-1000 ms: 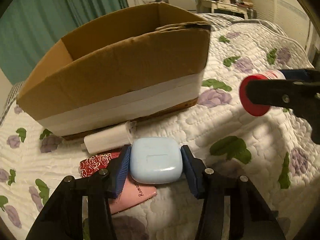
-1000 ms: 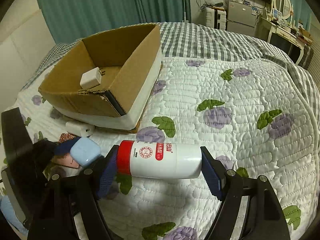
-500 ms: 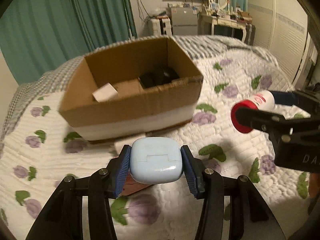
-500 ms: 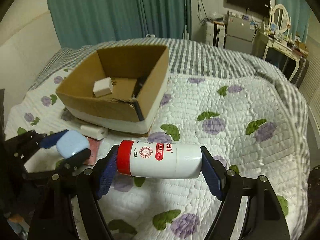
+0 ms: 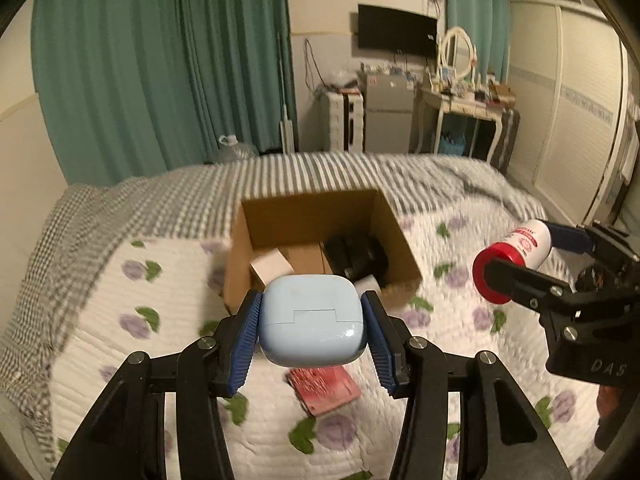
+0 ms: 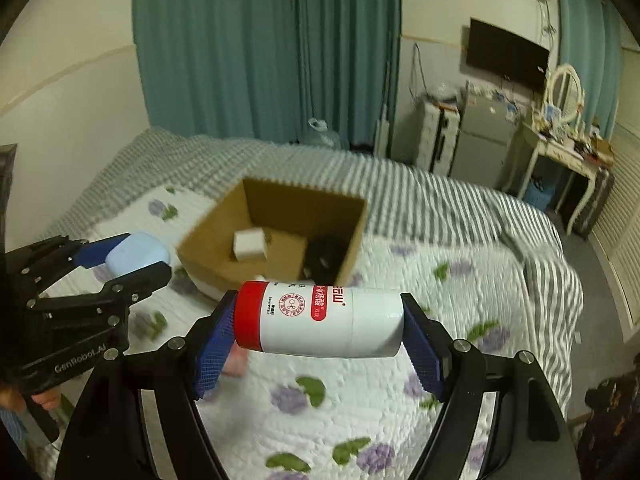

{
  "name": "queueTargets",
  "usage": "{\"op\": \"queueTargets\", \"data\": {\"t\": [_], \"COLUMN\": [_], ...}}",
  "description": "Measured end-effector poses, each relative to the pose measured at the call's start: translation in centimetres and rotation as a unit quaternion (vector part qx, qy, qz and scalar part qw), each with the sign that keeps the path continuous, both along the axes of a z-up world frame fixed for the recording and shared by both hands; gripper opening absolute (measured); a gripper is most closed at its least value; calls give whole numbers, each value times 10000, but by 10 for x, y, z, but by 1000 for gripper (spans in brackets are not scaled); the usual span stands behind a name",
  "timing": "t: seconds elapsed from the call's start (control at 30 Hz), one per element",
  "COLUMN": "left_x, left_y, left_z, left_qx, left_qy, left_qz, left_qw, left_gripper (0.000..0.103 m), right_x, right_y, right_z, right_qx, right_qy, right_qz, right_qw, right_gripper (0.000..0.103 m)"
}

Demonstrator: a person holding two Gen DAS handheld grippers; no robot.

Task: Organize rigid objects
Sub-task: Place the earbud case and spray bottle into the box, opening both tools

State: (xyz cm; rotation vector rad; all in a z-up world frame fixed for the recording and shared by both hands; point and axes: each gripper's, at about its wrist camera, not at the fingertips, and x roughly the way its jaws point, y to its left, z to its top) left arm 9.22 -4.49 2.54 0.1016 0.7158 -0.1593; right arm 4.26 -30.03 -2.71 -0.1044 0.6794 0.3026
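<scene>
My left gripper (image 5: 312,330) is shut on a pale blue rounded case (image 5: 312,320), held high above the bed; it also shows in the right wrist view (image 6: 136,258). My right gripper (image 6: 318,334) is shut on a white bottle with a red cap (image 6: 320,322), held sideways in the air; the bottle also shows in the left wrist view (image 5: 516,252). An open cardboard box (image 5: 396,236) sits on the quilt below and ahead, with a white block (image 6: 249,245) and a black object (image 5: 356,256) inside.
A red and pink packet (image 5: 324,390) lies on the floral quilt (image 6: 400,412) in front of the box. Green curtains (image 5: 160,80), a small fridge (image 5: 390,116) and a dressing table (image 5: 468,112) stand beyond the bed.
Both grippers have risen well above the bed with their objects still held. The box now looks smaller and lower, and its inside shows.
</scene>
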Motion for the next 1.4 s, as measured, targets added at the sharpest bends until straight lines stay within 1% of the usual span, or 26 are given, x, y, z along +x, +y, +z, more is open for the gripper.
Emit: {"op": "queueTargets", "data": {"t": [0.17,0.23,0.33,0.4,0.43,0.5,0.63,0.73,0.83,0.97,1.03,1.1,1.23,1.3,1.33,1.37,1.4], "left_x": [20,35,63,78,88,101,126,135,144,155,156,158,160,160,158,155,153], "left_y": [20,27,36,38,38,38,35,25,16,8,5,3,3,6,6,7,7], "left_z": [44,55,61,59,54,43,0,-37,-65,-98,-107,-112,-117,-117,-115,-111,-109], "left_qx": [-54,-129,-231,-148,-71,-39,-19,83,129,158,217,292,183,104,108,138,158], "left_qy": [-270,-305,-229,-248,-262,-218,32,203,358,716,814,854,933,990,937,793,732], "left_qz": [59,75,84,144,139,111,71,-119,-216,-334,-405,-375,-340,-310,-290,-276,-279], "left_qw": [9996,9994,9994,9995,9995,9997,10000,9997,9990,9968,9956,9952,9949,9945,9951,9964,9968], "left_gripper": [51,51,51,51,51,51,51,51,51,51,51,52,53,58,61,62,62], "right_x": [14,26,48,61,69,85,122,149,172,193,199,202,202,202,203,204,206], "right_y": [16,25,39,45,49,53,54,51,48,48,50,50,53,54,53,53,54], "right_z": [44,59,68,67,65,56,26,-2,-28,-56,-69,-76,-87,-89,-90,-90,-92], "right_qx": [91,120,186,185,171,190,259,261,134,71,61,19,-76,-65,-64,-66,-75], "right_qy": [-375,-514,-574,-569,-567,-529,-316,-121,32,182,280,336,414,437,440,446,473], "right_qz": [135,196,279,330,352,388,331,283,254,243,271,305,361,343,332,317,309], "right_qw": [9992,9984,9978,9977,9976,9977,9986,9992,9996,9995,9992,9990,9985,9984,9985,9985,9984], "right_gripper": [77,77,77,77,77,77,77,77,77,77,77,77,77,77,77,77,77]}}
